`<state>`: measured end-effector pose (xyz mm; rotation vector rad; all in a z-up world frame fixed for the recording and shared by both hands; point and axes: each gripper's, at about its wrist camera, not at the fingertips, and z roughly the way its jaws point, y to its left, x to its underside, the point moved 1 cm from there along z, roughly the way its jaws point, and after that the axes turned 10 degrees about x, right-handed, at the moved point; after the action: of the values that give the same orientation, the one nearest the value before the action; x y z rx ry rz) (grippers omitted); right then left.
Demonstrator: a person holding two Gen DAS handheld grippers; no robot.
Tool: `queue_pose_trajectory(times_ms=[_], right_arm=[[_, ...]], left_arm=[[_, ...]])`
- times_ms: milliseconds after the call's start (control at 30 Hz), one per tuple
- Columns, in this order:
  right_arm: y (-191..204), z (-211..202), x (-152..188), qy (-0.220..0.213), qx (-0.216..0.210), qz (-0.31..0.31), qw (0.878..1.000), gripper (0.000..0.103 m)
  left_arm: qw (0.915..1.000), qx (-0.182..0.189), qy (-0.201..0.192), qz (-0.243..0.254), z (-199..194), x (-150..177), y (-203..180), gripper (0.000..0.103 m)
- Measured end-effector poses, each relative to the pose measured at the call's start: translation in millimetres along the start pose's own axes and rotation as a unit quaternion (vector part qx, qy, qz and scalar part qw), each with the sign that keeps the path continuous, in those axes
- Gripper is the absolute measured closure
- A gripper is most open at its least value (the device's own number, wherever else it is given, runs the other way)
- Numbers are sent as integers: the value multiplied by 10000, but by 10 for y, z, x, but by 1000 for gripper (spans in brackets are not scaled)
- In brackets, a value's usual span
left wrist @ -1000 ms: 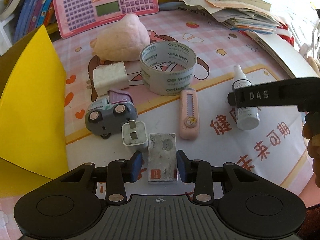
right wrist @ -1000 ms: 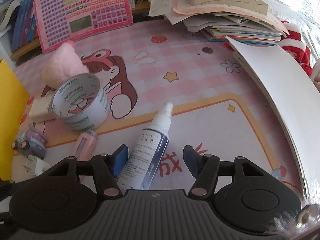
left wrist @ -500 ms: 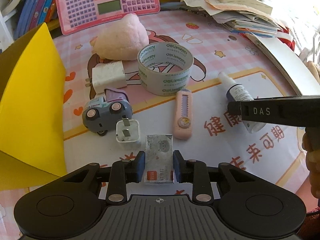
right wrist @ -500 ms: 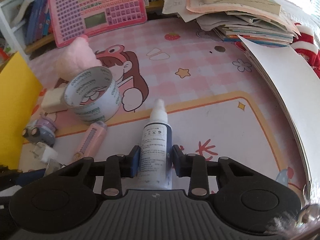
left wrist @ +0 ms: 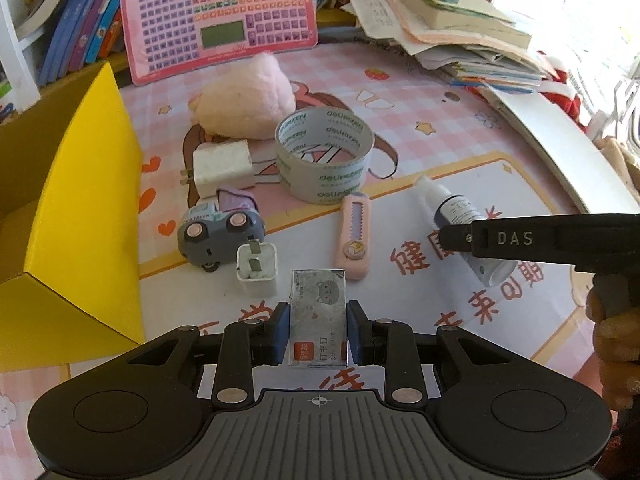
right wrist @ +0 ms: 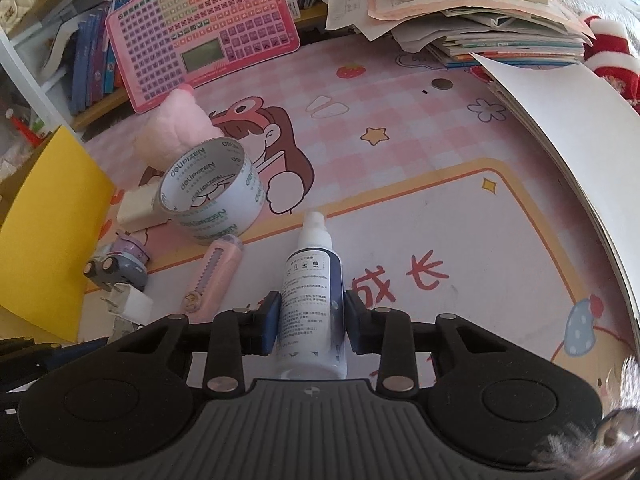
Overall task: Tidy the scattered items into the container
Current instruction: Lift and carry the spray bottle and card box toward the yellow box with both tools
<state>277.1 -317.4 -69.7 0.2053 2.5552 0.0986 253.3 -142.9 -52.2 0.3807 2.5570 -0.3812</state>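
Fingers (left wrist: 280, 330) clamp staple box (left wrist: 318, 320); bottle (right wrist: 312, 304) gripped.

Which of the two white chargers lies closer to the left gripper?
The small charger with prongs up, beside the staple box. The larger charger lies flat farther off, by the tape roll.

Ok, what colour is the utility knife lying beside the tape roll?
Pale pink utility knife with a lilac slider strip; clearest in the left wrist view.

Black tongs (left wrist: 318, 334) w/ blue pads (left wrist: 282, 333), silver screws.
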Motion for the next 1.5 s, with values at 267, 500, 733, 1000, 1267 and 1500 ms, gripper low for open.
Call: queue_pose_trajectory(times_ms=[267,500,733,1000,1267,1500], right_arm=[[121,-244,39,-246,90,-2,9997,72],[270,-538,199,-461,403,131,9980,72],[573,-852,529,-548,544,172,9969,72],[976,-1084,980,-517,579,93,9969,72],[1389,-1184,1335,-380,363,-155,9985,72],[1757,-1193,1463,-197,65,-578,9981,72]], left_arm=[[9988,317,-370,38,-239,40,66,75],[9951,708,-643,245,-490,165,182,75],[9916,1007,-747,323,-834,467,392,75],[9904,1125,-791,141,-1147,901,749,75],[9906,1096,-814,-26,-1411,1246,1074,75],[9915,935,-848,-303,-1575,1442,1360,75]])
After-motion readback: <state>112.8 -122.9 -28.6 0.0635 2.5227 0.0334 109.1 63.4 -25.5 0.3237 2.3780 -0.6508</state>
